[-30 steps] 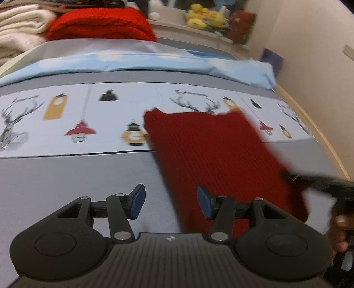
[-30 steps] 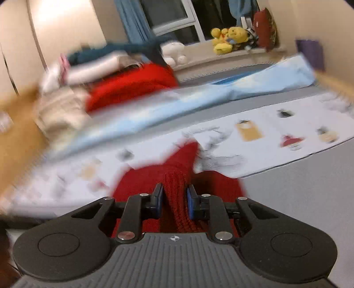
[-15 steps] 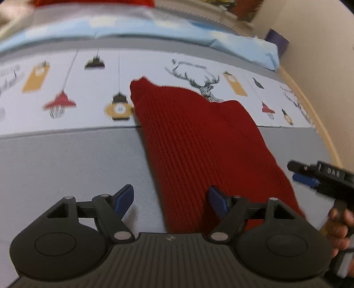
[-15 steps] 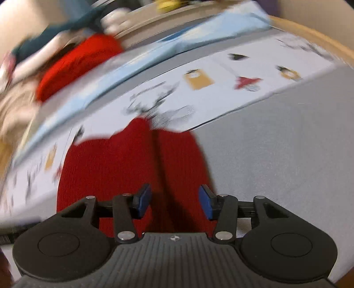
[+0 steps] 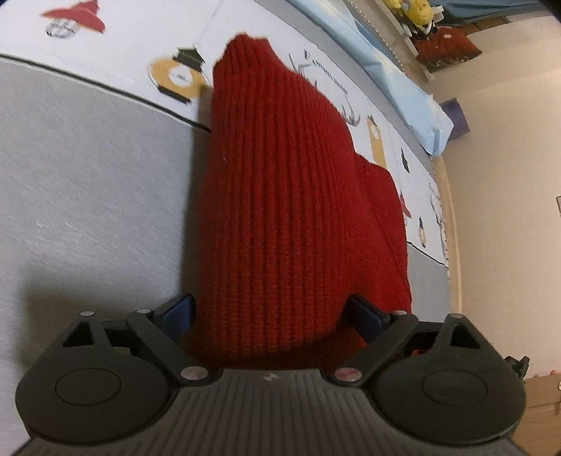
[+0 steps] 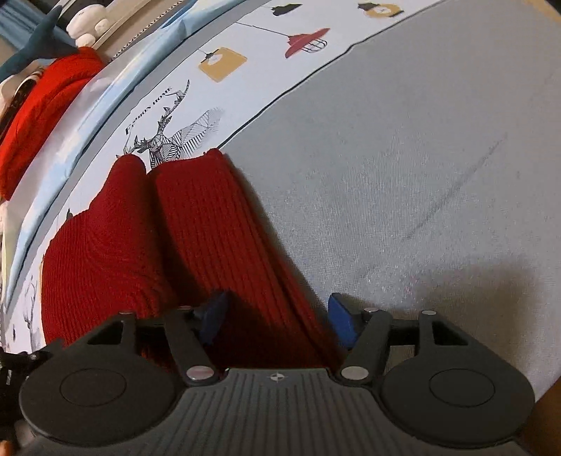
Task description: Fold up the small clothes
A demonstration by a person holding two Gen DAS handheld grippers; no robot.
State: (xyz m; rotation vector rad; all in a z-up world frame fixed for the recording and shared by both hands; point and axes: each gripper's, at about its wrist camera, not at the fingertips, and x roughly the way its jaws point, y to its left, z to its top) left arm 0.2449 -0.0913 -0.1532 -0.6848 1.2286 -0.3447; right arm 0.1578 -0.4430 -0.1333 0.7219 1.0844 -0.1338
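Observation:
A dark red ribbed knit garment (image 5: 287, 196) lies folded lengthwise on the bed. In the left wrist view my left gripper (image 5: 271, 314) is open, with its blue pads on either side of the garment's near end. In the right wrist view the same garment (image 6: 196, 228) shows as two folded layers. My right gripper (image 6: 277, 322) is open and straddles the near end of the right-hand layer. Neither gripper is closed on the cloth.
The bed has a grey sheet (image 6: 403, 158) and a white printed band with deer and lamps (image 6: 217, 66). A light blue cloth (image 5: 396, 80) lies beyond it. A folded bright red knit (image 6: 38, 105) and stuffed toys (image 5: 413, 14) sit at the far side. A wall (image 5: 508, 175) is close by.
Both grippers have moved down and forward onto the garment's near ends. Both have opened wider. The right gripper, shut on the cloth one second ago, has let it go.

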